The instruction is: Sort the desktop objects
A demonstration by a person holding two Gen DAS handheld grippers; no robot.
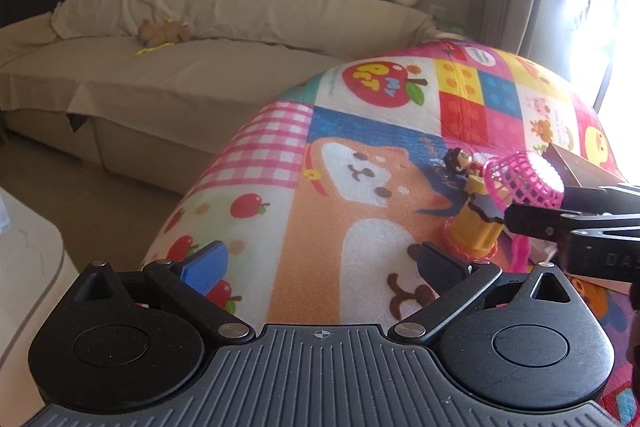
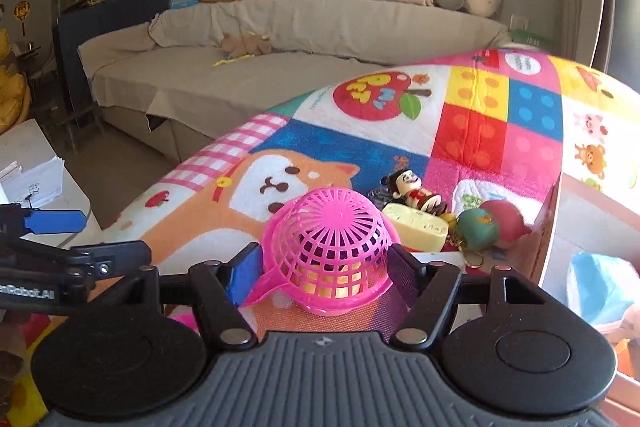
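Right gripper (image 2: pixel 322 267): jaws part-open, one on each side of the inverted pink mesh basket (image 2: pixel 329 251). Whether the pads press its walls cannot be told. The basket sits dome-up at the near edge of the patterned play mat (image 2: pixel 280 163). In the left wrist view it appears to cap a yellow toy (image 1: pixel 476 231).

Just beyond, to the right, lies a cluster: a small doll figure (image 2: pixel 412 189), a pale yellow block (image 2: pixel 416 227), and a green and pink ball toy (image 2: pixel 486 225).

Left gripper (image 1: pixel 322 261): jaws wide, empty, hovering over the mat to the basket's left.

Step in hand, as judged: securing the basket. Next move calls for a confirmed grip, then lifting it clear without dragging the neighbouring toys.
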